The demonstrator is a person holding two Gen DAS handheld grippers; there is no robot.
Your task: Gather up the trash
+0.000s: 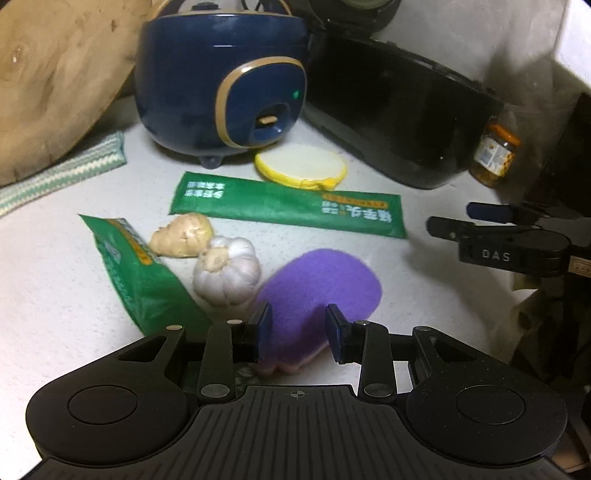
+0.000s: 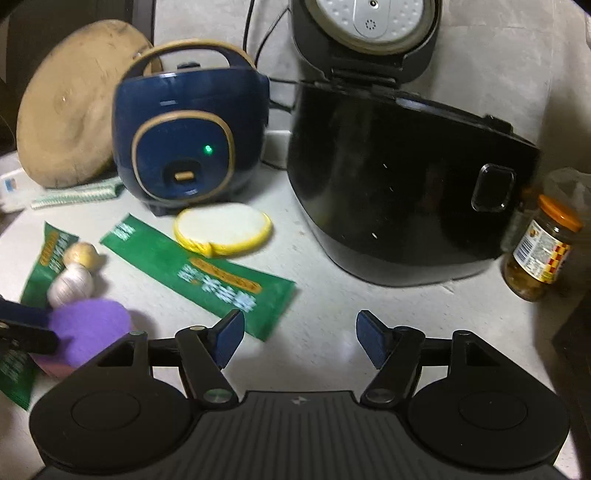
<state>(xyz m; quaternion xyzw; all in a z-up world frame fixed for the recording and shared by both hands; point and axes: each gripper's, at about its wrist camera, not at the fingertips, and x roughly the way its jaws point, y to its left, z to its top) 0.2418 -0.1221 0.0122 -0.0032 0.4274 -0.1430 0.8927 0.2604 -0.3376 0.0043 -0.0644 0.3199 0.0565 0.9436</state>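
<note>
While its lid stands open, black cooker shows nothing inside.

gripper lettering: white capitals "das" stand on the black body of the right gripper, seen from the left wrist view.
long green wrapper: the long flat green plastic wrapper carries white and yellow chinese characters, too blurred to read.
second wrapper: the shorter green plastic wrapper has an orange band of print, unreadable.
jar label: the glass jar with orange lid bears a white, yellow and red label; its text is too small to tell.
</note>
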